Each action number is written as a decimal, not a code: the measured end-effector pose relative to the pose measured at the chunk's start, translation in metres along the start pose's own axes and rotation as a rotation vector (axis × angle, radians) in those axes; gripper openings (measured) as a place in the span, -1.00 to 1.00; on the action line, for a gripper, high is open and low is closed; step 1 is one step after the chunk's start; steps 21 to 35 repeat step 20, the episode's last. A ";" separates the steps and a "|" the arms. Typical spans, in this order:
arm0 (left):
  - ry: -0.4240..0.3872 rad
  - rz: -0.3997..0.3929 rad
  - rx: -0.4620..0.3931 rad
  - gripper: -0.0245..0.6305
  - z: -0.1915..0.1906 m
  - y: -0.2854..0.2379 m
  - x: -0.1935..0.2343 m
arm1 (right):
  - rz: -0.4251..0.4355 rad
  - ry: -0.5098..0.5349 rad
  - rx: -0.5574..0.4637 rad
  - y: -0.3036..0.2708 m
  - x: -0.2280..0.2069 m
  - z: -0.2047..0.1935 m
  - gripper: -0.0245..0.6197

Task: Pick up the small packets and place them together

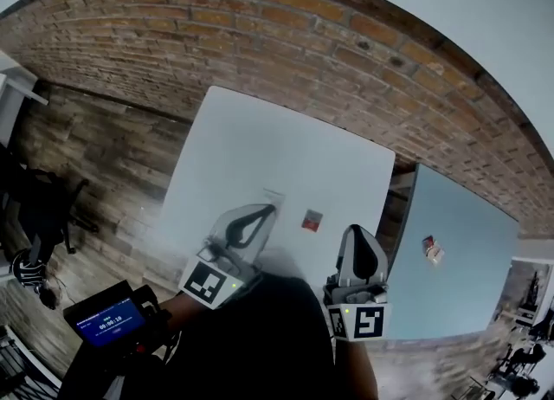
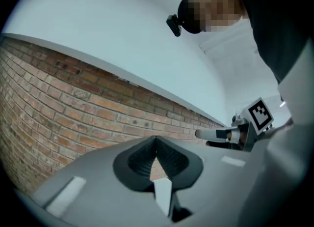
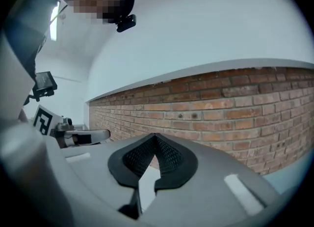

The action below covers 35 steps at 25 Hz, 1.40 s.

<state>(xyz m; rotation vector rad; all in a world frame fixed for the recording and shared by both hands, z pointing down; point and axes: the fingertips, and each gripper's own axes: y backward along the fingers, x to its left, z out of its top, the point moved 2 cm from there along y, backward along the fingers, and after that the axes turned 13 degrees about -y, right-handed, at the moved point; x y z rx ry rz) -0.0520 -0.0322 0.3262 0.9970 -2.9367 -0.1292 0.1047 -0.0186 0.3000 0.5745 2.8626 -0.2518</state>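
Head view is showing a white table [image 1: 260,143] standing against a brick wall [image 1: 346,52], with a second, blue-grey table [image 1: 459,286] sitting just beside it on the right. One small packet [image 1: 312,220], red and white, is lying flat on the white table near its near edge. A second small packet [image 1: 432,249] is lying on the blue-grey table, well apart from the first. A faint pale shape is showing on the white table to the left of the first packet; what it is cannot be told.

The left gripper [image 1: 260,215] is hovering over the near left part of the white table, and the right gripper [image 1: 357,238] is hovering at the near right edge; the first packet is lying between the two, touched by neither.

Left gripper view is showing the left gripper [image 2: 156,140] with its jaws pressed together at the tips and gripping nothing, aiming at the brick wall. Right gripper view is showing the right gripper [image 3: 155,137] likewise closed and empty, with only brickwork showing beyond the tips.

A handheld device with a blue screen [image 1: 108,320] is showing at the lower left.
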 end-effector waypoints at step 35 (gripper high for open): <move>-0.074 0.114 -0.045 -0.92 0.016 -0.003 0.028 | 0.046 -0.003 -0.110 -0.037 0.015 0.014 -0.92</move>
